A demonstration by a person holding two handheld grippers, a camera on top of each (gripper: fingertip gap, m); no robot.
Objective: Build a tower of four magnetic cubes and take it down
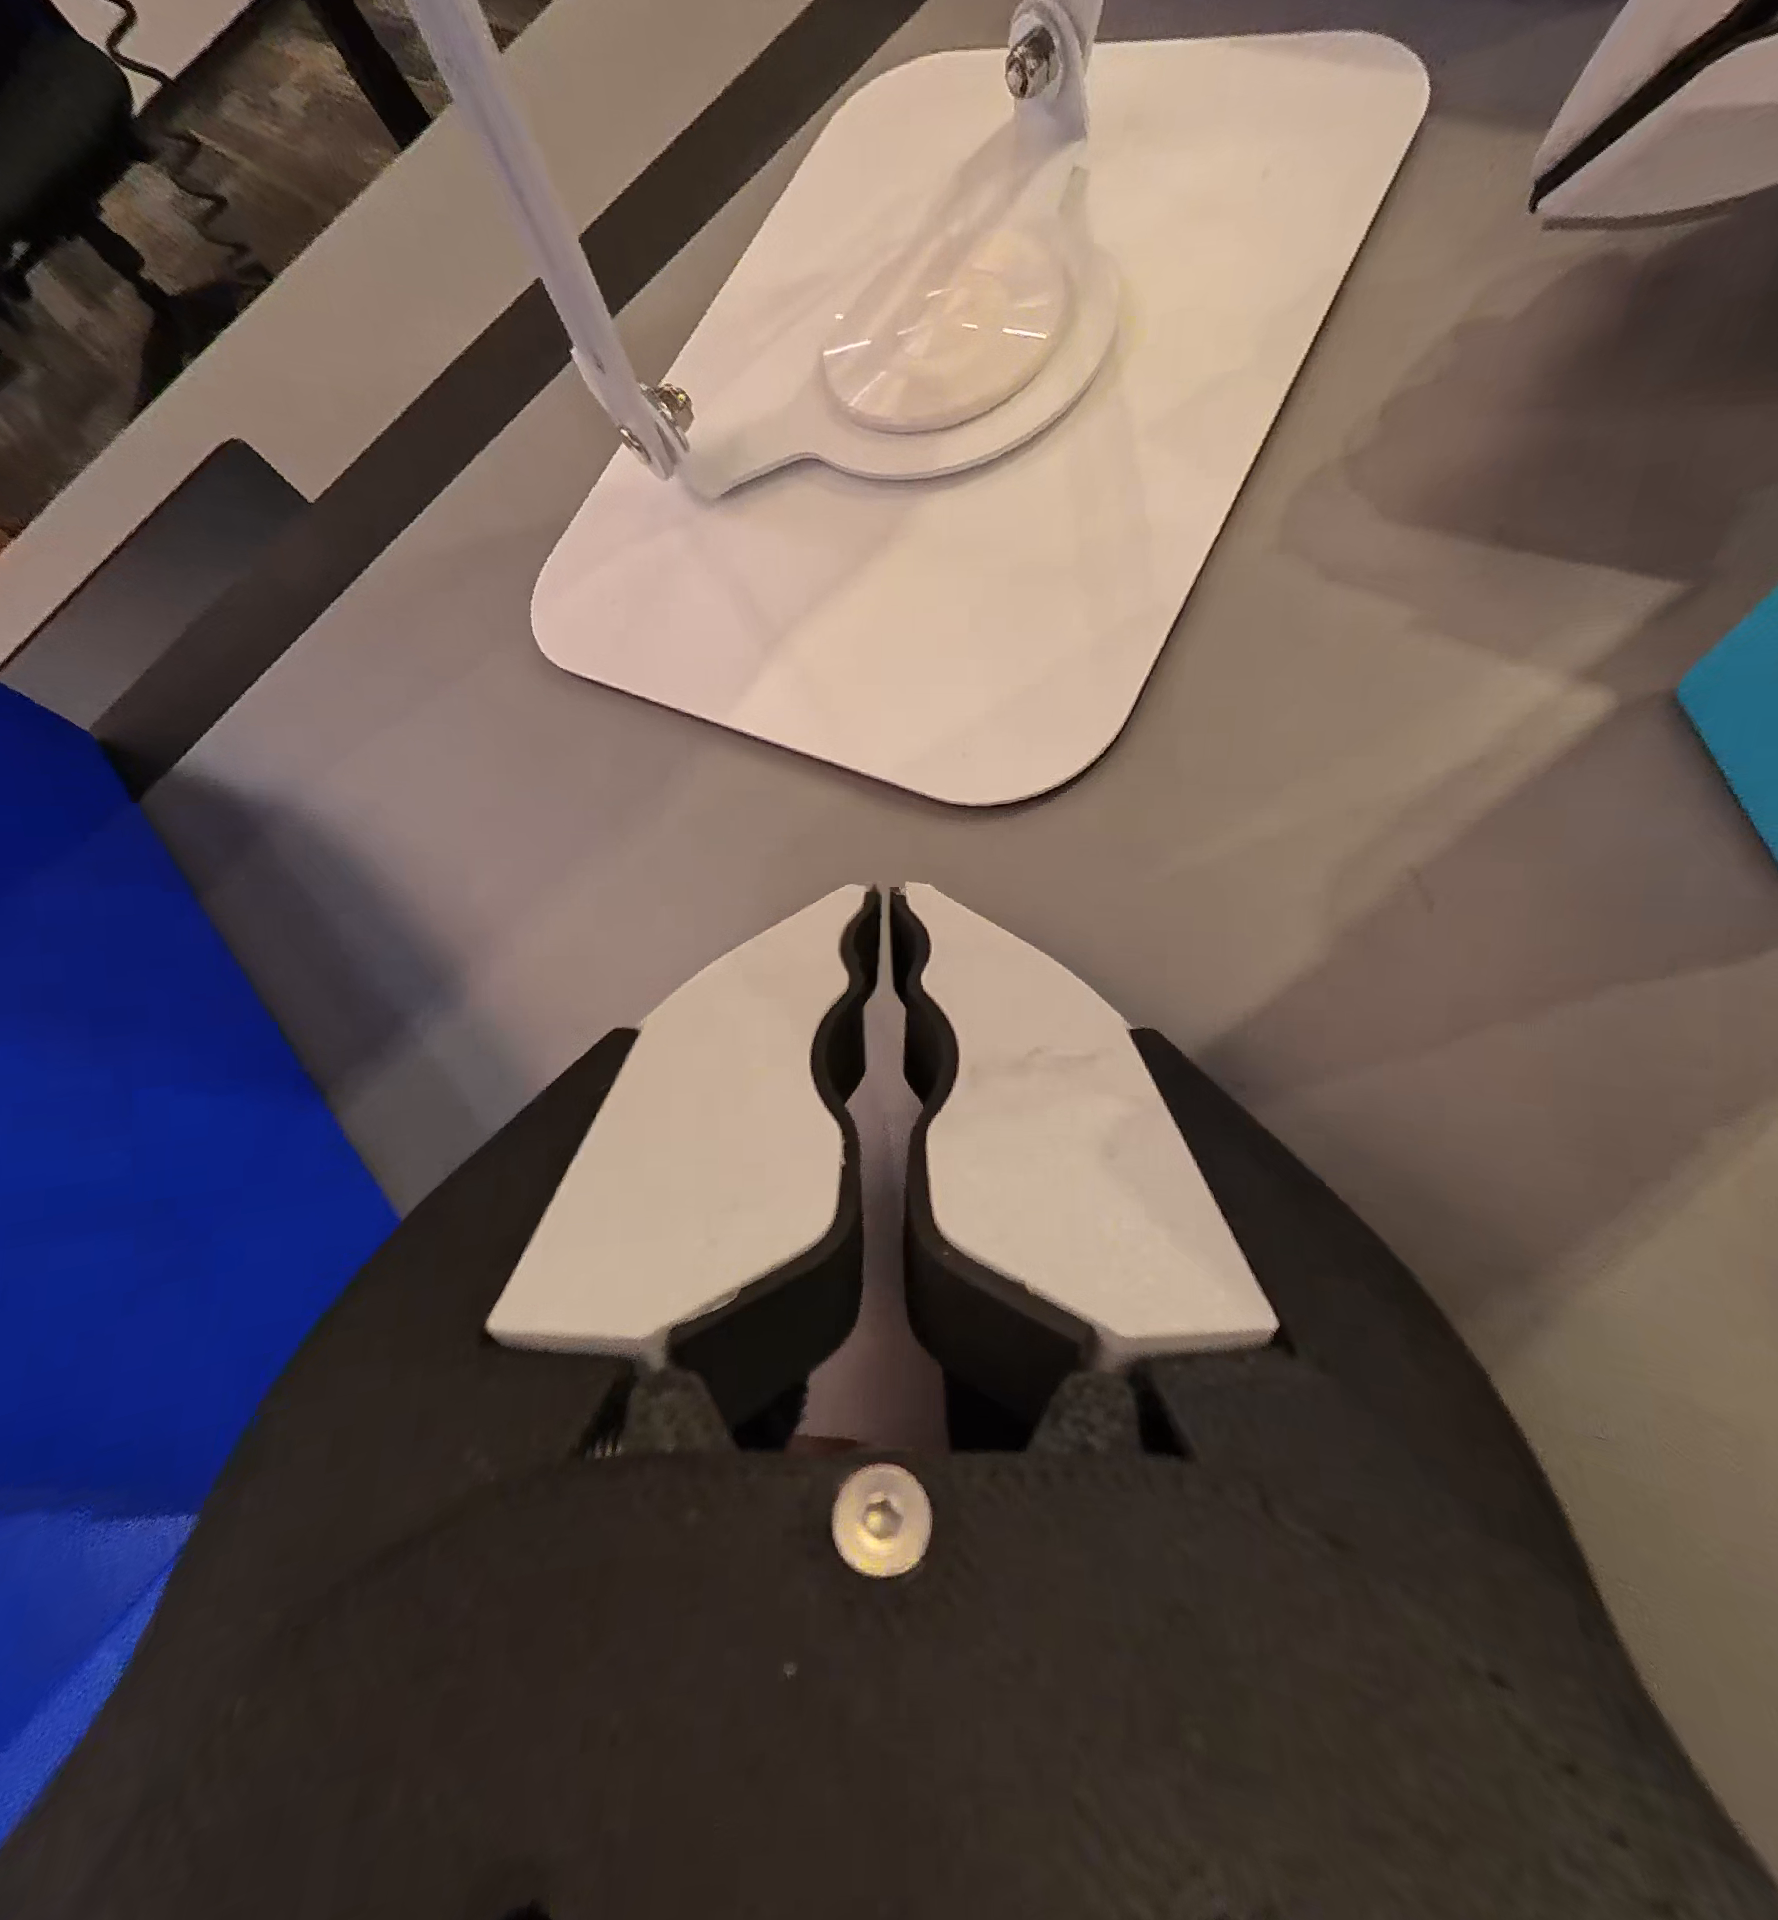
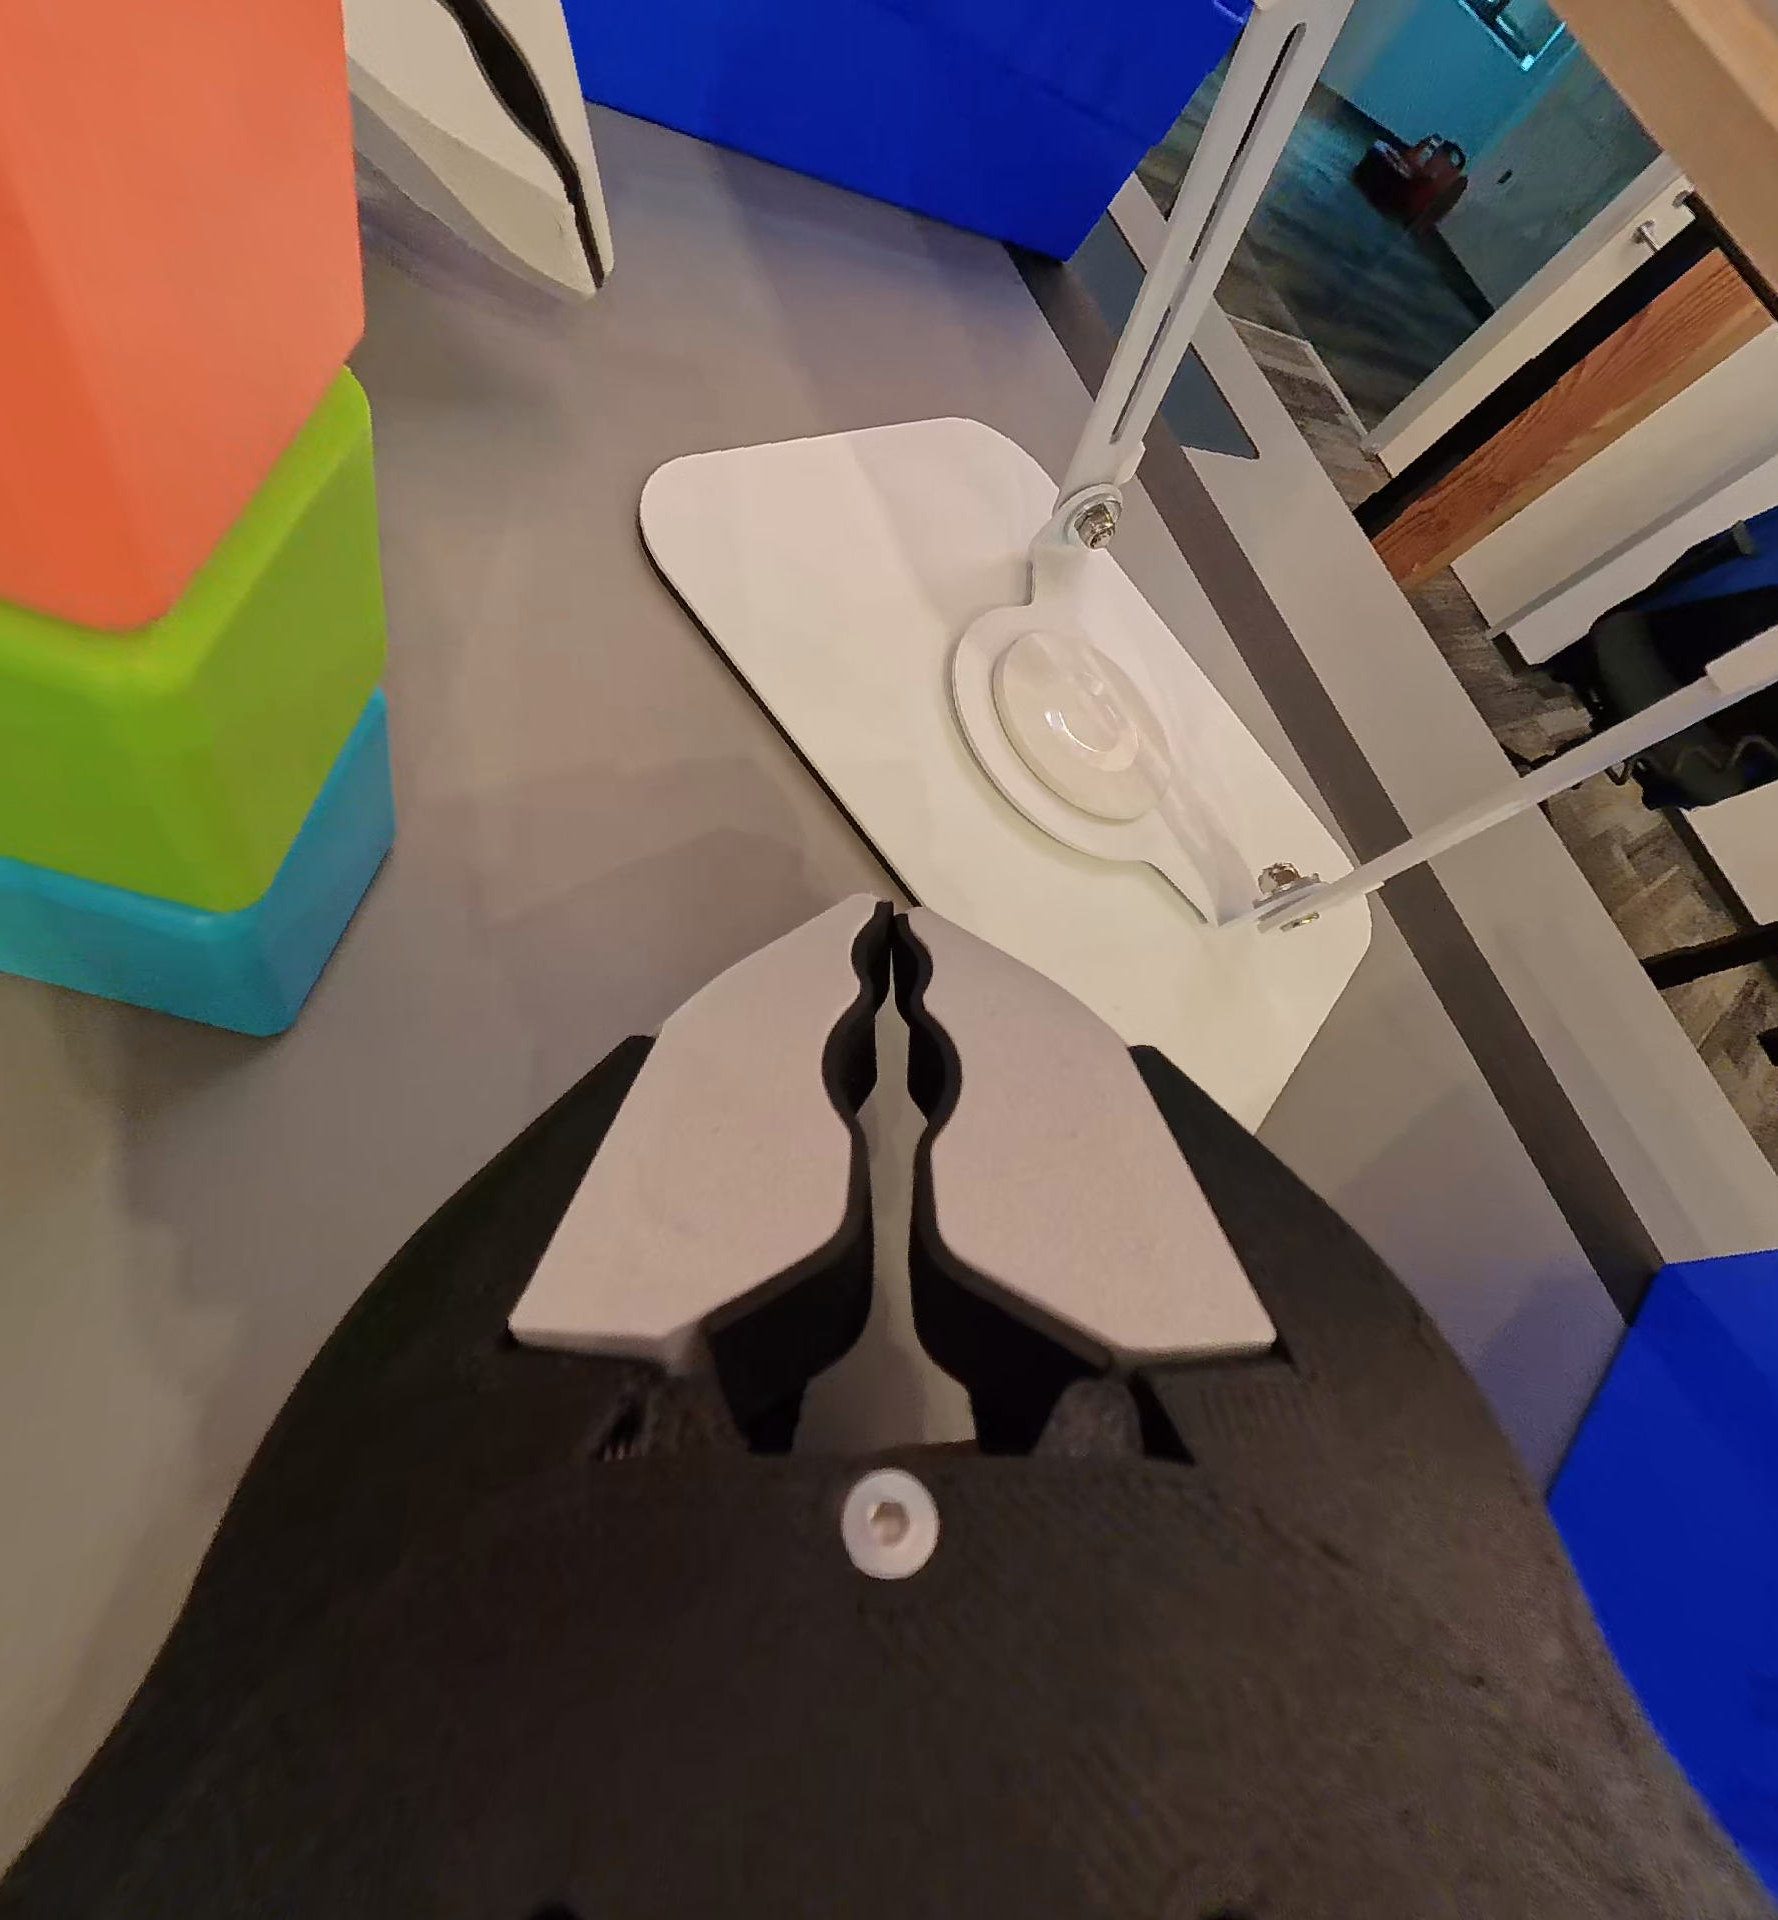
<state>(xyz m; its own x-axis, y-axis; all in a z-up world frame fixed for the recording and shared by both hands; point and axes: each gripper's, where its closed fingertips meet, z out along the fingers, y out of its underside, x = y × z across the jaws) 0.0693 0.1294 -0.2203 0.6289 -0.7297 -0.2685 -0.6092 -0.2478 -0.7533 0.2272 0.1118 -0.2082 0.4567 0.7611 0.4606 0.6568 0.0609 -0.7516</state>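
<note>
- Bare grey worktop [image 2: 573, 727] lies free between the stack of orange, green and teal plastic cubes [image 2: 147, 582] and the flat white stand base plate [image 2: 823, 623].
- The stand's slanting white metal struts [image 2: 1176, 281] cross the space above the plate.
- A blue bin [image 1: 85, 1039] walls the left side.

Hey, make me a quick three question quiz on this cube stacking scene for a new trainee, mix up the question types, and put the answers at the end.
1. True or false: the right claw is shut on a cube.
2. Multiple choice: in the right wrist view, which cube sits directly on the teal cube? A) orange cube B) green cube C) none
3. Fill in: the white stand base lies flat on the grey ____.

Key:
1. False. Both it and the left claw are shut and empty.
2. B. The orange cube tops the green one.
3. table
</note>
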